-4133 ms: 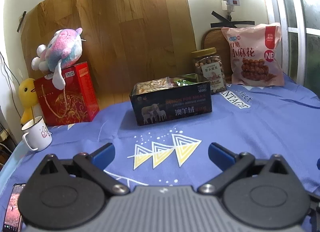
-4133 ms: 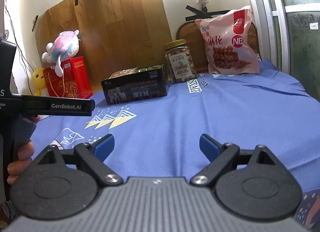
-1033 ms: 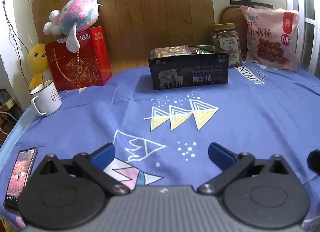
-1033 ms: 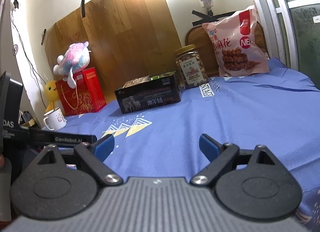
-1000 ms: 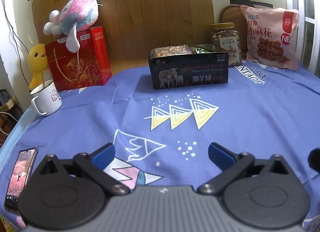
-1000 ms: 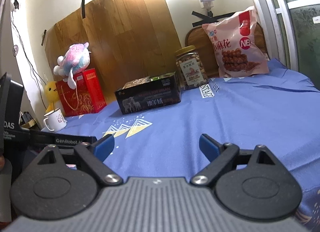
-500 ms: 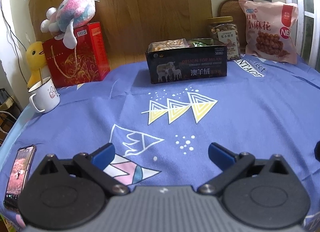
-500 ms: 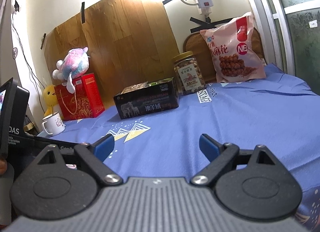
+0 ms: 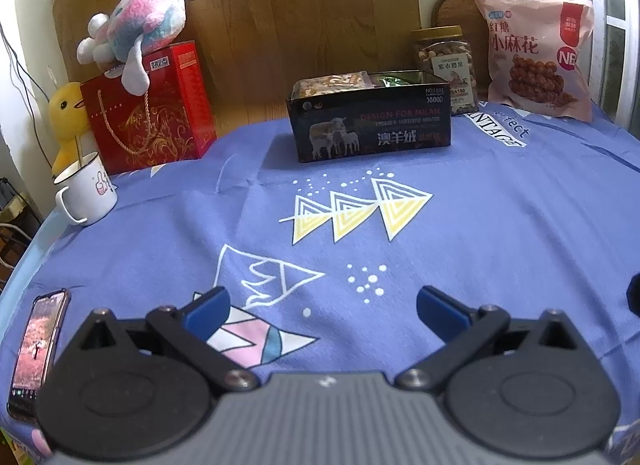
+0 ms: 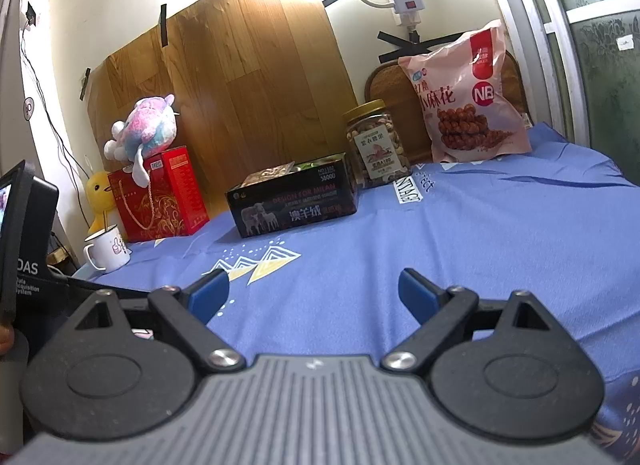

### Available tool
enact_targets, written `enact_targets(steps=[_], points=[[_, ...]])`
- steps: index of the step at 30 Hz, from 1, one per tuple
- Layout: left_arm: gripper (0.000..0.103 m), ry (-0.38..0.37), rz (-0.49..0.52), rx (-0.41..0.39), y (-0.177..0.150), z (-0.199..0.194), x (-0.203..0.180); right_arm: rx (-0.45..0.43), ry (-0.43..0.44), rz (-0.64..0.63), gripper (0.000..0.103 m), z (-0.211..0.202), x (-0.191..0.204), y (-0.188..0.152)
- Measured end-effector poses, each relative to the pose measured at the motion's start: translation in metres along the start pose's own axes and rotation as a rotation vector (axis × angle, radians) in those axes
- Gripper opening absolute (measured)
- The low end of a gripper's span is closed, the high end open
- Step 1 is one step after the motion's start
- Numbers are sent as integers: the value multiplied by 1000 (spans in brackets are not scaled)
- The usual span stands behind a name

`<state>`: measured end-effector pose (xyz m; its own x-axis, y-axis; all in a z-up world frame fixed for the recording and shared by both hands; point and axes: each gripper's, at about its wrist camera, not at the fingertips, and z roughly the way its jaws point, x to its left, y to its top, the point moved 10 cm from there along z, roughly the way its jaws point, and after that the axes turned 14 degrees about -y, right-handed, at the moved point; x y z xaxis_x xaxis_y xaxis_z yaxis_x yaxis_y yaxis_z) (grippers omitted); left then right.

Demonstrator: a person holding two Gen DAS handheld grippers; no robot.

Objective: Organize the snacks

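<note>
A black open box (image 9: 372, 127) (image 10: 296, 205) with snack packets inside stands at the back of the blue cloth. A nut jar (image 9: 446, 63) (image 10: 378, 145) stands just right of it. A pink snack bag (image 9: 534, 59) (image 10: 466, 105) leans against the wall at the far right. My left gripper (image 9: 324, 307) is open and empty, well in front of the box. My right gripper (image 10: 314, 291) is open and empty, also far back from the box.
A red gift box (image 9: 154, 109) with a plush toy (image 9: 134, 35) on top stands at the back left. A white mug (image 9: 88, 193) and a yellow duck (image 9: 64, 117) are at the left edge. A phone (image 9: 38, 349) lies at the near left.
Both grippers have drawn back from the box, which now looks farther off. The right view has tilted up a little. Both stay open and empty.
</note>
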<state>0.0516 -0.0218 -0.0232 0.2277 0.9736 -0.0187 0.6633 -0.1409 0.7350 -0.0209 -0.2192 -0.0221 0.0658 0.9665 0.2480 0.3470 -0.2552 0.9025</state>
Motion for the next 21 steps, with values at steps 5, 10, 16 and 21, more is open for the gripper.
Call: enact_targets(steps=[5, 10, 16, 21], points=[[103, -1, 0, 3, 0, 1, -1, 6, 1, 3, 93, 1, 0, -1], [103, 2, 2, 9, -1, 3, -1, 11, 3, 4, 93, 3, 0, -2], [103, -2, 4, 18, -3, 5, -1, 17, 5, 8, 93, 4, -1, -2], [103, -4, 4, 22, -4, 6, -2, 20, 4, 12, 93, 4, -1, -3]])
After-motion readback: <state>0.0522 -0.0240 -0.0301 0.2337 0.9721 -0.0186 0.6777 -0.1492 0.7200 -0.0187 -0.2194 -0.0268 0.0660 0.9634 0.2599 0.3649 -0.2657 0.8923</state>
